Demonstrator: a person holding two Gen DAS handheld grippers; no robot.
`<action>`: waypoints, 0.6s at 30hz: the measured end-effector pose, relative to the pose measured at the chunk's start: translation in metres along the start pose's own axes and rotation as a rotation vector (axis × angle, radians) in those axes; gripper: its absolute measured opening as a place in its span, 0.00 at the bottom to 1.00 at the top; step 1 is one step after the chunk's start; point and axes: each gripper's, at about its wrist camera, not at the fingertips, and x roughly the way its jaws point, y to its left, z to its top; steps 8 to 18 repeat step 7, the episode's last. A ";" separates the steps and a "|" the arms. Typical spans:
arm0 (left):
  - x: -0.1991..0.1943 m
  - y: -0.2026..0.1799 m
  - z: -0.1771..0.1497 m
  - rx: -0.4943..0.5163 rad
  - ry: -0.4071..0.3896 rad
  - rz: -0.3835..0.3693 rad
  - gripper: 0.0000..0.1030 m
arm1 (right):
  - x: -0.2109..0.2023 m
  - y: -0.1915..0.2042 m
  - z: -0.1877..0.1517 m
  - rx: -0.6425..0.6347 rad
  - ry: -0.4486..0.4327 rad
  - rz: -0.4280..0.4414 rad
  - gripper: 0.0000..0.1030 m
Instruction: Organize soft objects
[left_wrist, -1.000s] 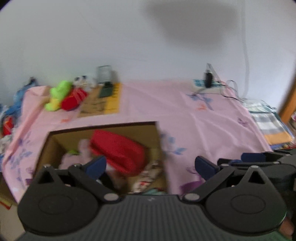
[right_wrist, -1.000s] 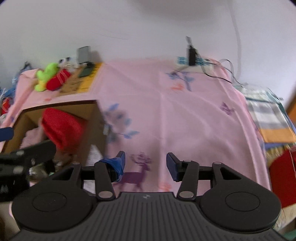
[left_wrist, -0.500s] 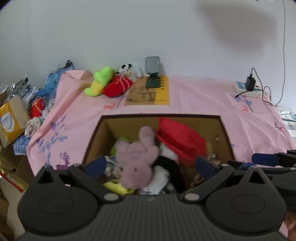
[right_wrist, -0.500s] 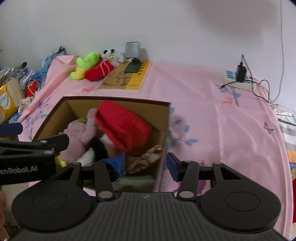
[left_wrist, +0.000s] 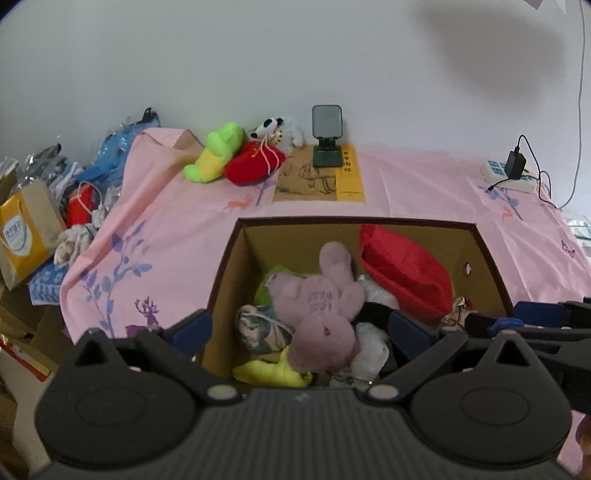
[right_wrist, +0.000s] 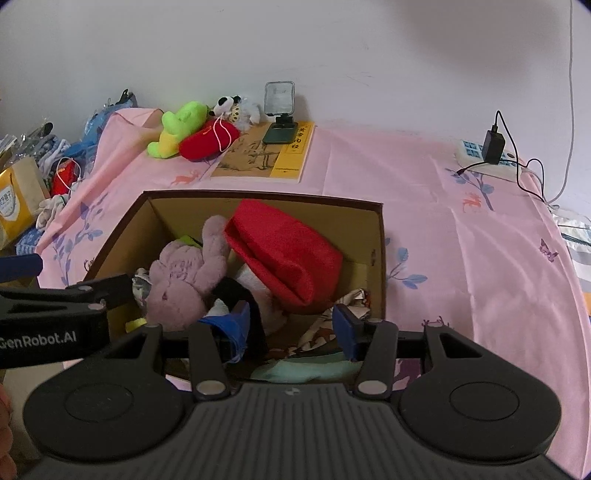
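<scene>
Both of your tongs hover released and empty over the near edge of the cardboard box (left_wrist: 484, 254). The left tongs (left_wrist: 301, 328) frame the pale purple plush (left_wrist: 321, 314) directly ahead of their tips. The right tongs (right_wrist: 291, 323) point at the floppy red fabric piece (right_wrist: 288, 254) just beyond them, with patterned cloth (right_wrist: 325, 332) beneath.

The box is the collecting place, I judge: soft things are heaped loosely in it, the plush lying across a yellow-green toy (left_wrist: 273, 371) and white fluff, the red piece slumped against the far right wall. Nothing in there is stacked, so expect items to sag and drag neighbours when lifted.

Well ahead of the tongs, against the wall, a green plush (left_wrist: 216, 153), a red drawstring pouch (left_wrist: 255, 166) and a small panda toy (left_wrist: 269, 127) lie outside the box, probably waiting to be sorted.

The surface is covered in a pink sheet (right_wrist: 461, 258) printed with deer and leafy branches; whether it is a bed or a worktop I cannot tell. A phone stand (left_wrist: 327, 138) sits on a book far ahead, a power strip (right_wrist: 487, 157) with a charger far right. Bags and clutter crowd the left edge.
</scene>
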 end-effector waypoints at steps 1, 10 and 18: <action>0.001 0.003 0.000 -0.003 -0.002 -0.007 0.98 | 0.000 0.002 0.000 0.001 0.000 -0.003 0.33; 0.005 0.011 -0.001 -0.017 -0.028 -0.001 0.98 | 0.004 0.009 0.000 0.008 -0.005 -0.023 0.33; 0.005 0.011 -0.001 -0.017 -0.028 -0.001 0.98 | 0.004 0.009 0.000 0.008 -0.005 -0.023 0.33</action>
